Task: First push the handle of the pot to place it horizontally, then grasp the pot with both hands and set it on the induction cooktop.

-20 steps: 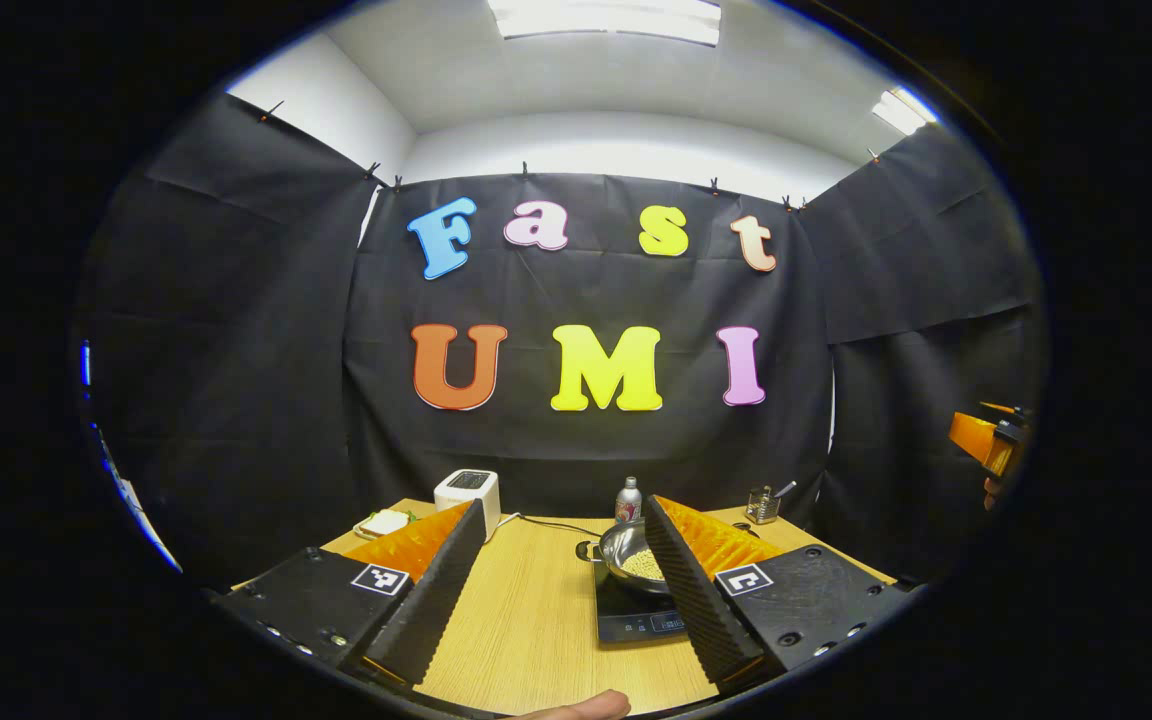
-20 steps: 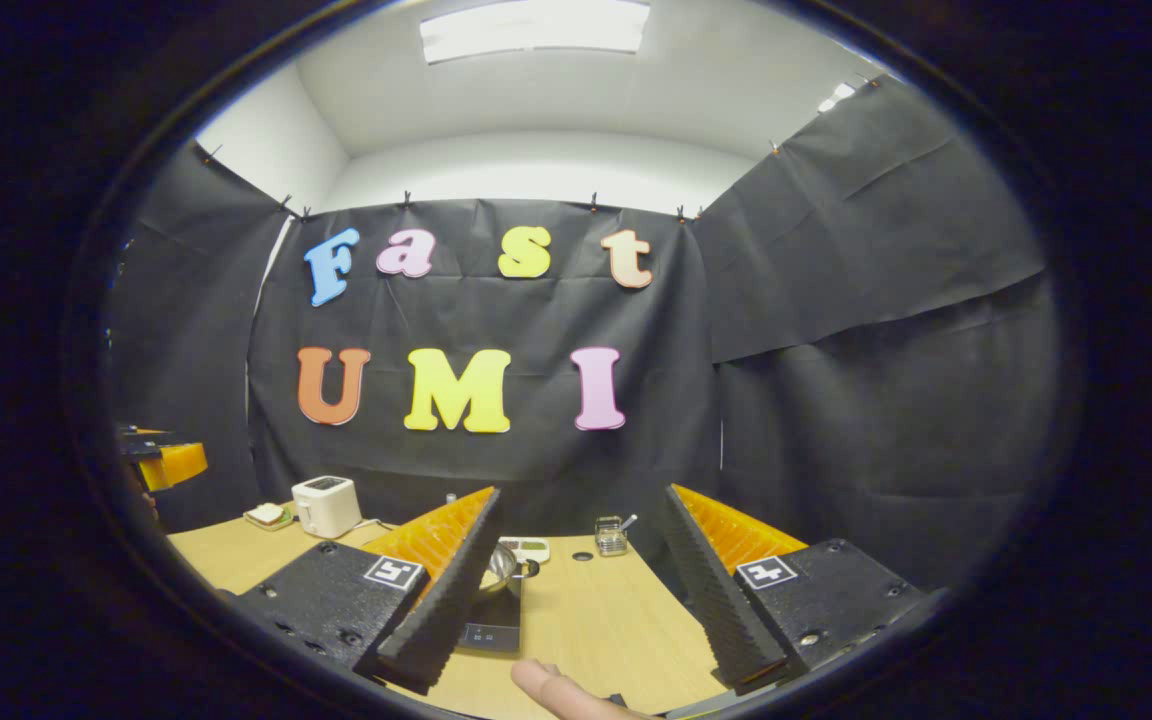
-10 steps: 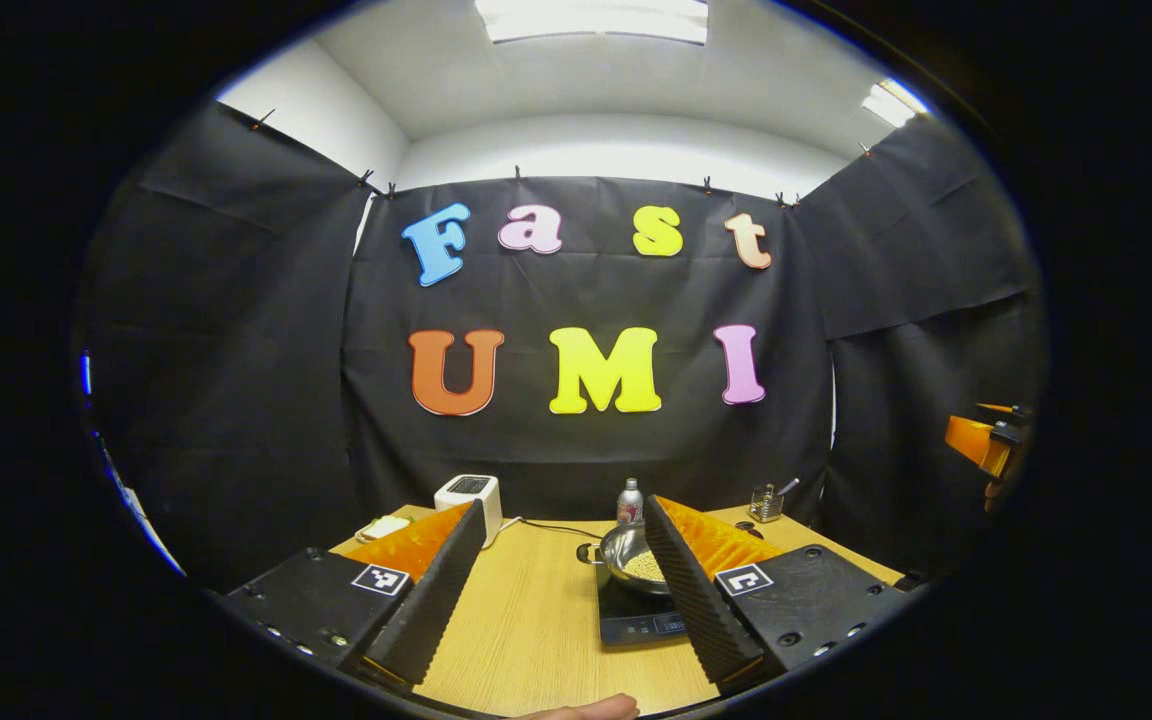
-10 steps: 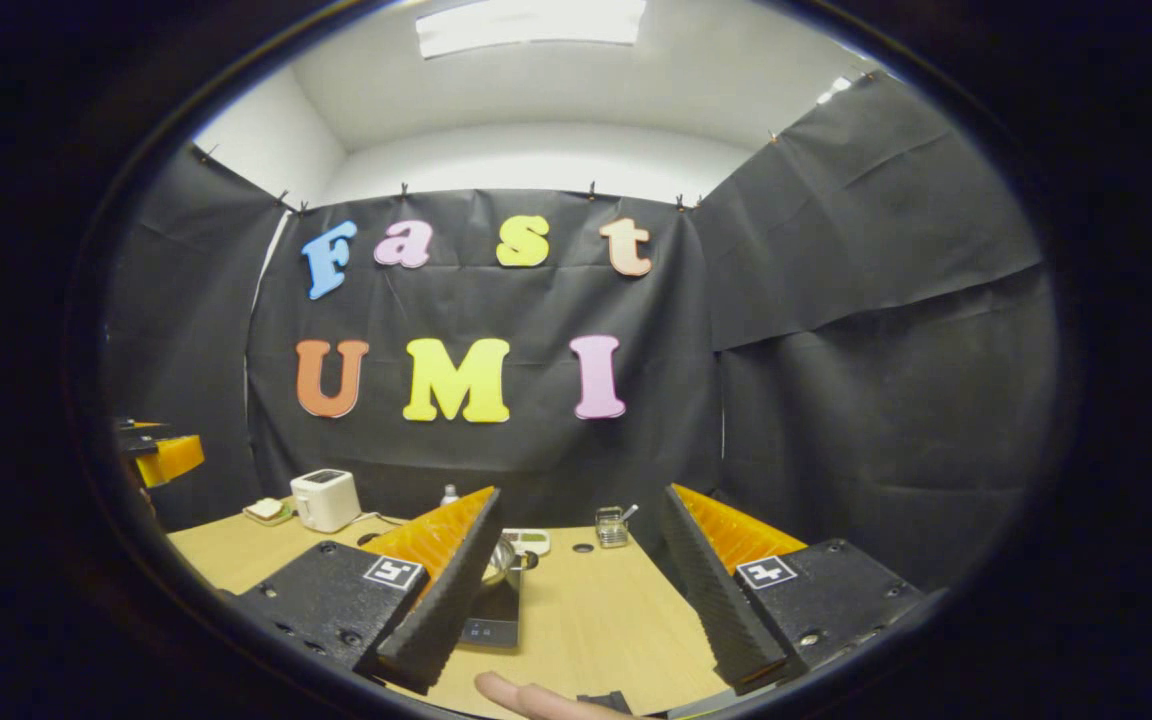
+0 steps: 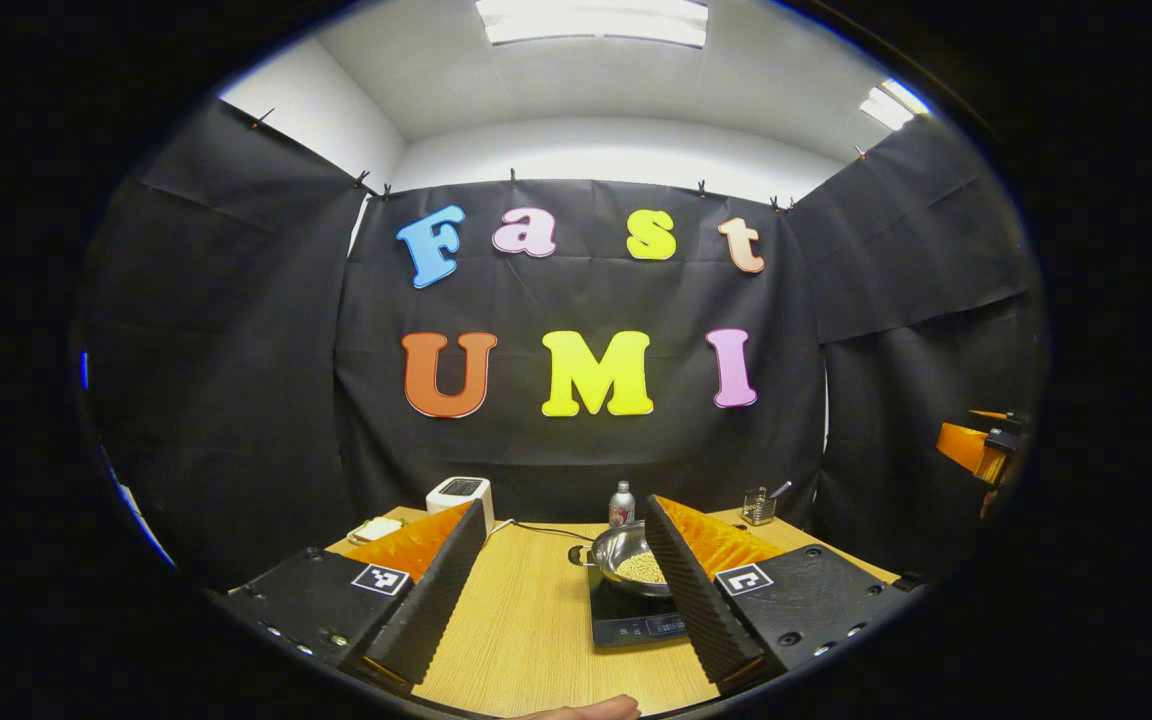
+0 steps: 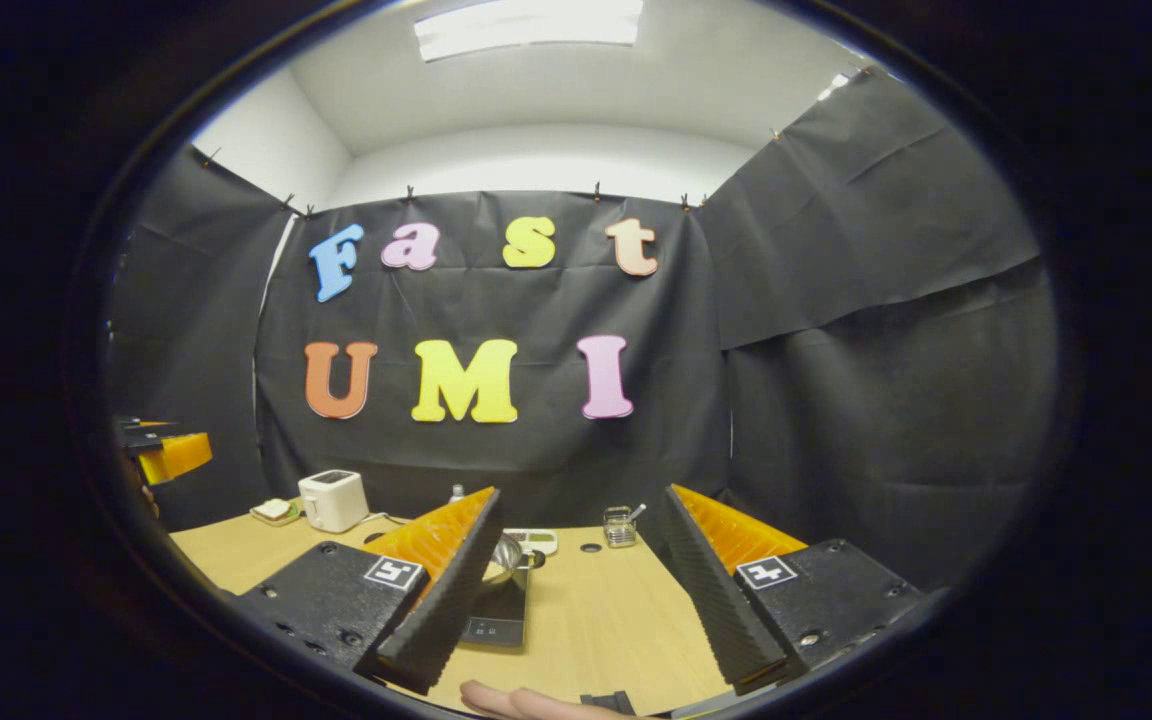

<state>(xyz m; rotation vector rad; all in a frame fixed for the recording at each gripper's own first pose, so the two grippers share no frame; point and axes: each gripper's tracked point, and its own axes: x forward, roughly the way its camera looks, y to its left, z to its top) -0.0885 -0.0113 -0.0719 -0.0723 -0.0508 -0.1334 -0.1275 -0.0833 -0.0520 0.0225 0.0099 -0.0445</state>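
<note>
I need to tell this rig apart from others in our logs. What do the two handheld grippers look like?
In each gripper's own view, the left gripper and right gripper look alike: two long wedge-shaped fingers with ridged, sawtooth inner faces, each mounted on a flat black plate with screws and a small square black-and-white marker tag. A bare fingertip shows at the right view's bottom edge; no sleeve or cable is visible.

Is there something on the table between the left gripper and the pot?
No, nothing visible: bare table lies between the open left gripper and the pot, which sits on the induction cooktop.
</note>
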